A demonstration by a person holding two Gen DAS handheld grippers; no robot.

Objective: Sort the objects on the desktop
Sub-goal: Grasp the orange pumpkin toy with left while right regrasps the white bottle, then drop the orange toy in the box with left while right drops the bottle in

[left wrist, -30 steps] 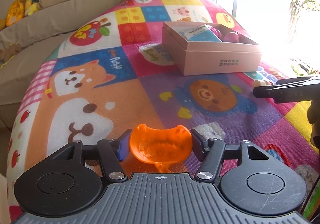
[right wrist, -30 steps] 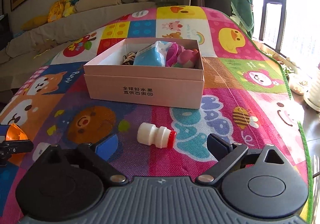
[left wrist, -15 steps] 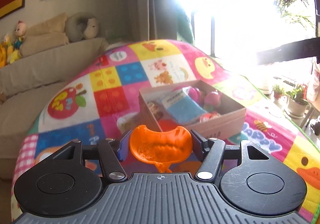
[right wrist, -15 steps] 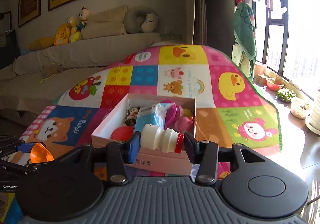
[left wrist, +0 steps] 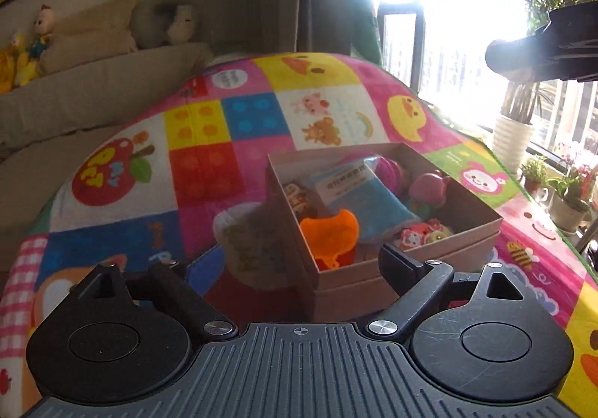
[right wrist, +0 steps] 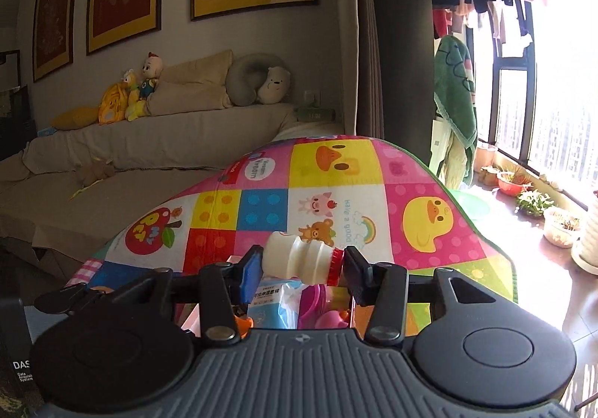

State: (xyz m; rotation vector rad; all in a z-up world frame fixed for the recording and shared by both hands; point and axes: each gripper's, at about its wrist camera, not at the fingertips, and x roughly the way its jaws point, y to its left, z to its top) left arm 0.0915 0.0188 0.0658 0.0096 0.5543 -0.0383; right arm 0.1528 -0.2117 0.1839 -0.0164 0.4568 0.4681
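My left tool (left wrist: 284, 268) is opening, orange toy (left wrist: 329, 237) in the box (left wrist: 373, 276); right tool (right wrist: 301, 265) clenches the bottle (right wrist: 299, 261).

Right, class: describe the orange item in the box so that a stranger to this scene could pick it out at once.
Start at the colourful patchwork play mat, then find the open pink cardboard box on it. In the box's near left corner, beside the blue packet, lies the orange plastic piece. It is the only orange thing there, scoop-shaped with a notched top edge.
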